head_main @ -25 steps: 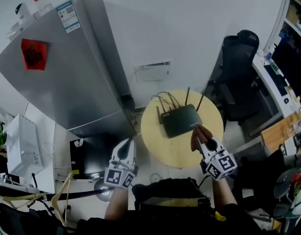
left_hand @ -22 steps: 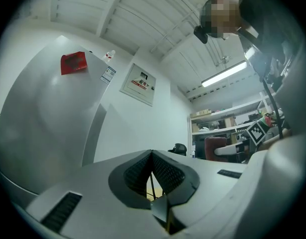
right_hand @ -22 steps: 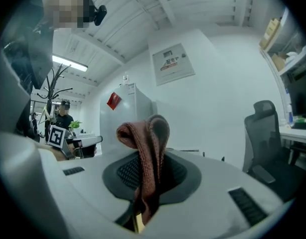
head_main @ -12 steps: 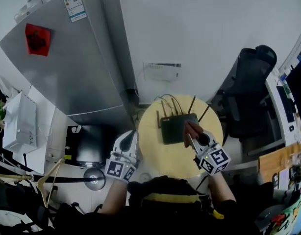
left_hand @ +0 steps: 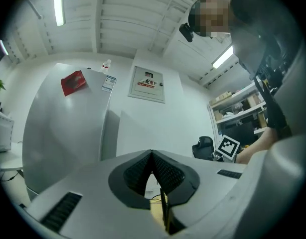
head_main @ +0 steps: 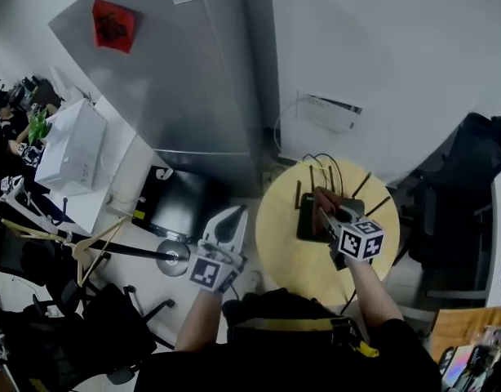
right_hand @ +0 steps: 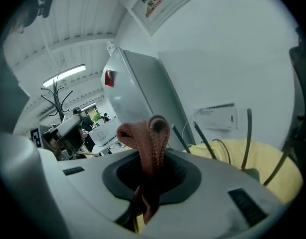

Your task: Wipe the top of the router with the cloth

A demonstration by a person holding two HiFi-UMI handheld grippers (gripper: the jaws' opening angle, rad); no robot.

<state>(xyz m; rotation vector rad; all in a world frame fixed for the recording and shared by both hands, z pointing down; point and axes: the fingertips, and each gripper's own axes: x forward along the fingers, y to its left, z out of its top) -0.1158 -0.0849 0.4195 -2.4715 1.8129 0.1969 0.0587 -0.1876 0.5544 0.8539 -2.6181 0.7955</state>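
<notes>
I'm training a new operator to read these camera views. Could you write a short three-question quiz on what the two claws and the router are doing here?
1. True or false: the left claw is shut on the cloth.
2. Pick one. The router stands on: A) a round yellow table; B) a white shelf; C) the seat of an office chair.
3. Fill in the blank: the right claw, held over the router, is shut on the ___.

Key: 1 false, since the left claw is shut with nothing between its jaws and is off to the side of the table; 2 A; 3 cloth.
</notes>
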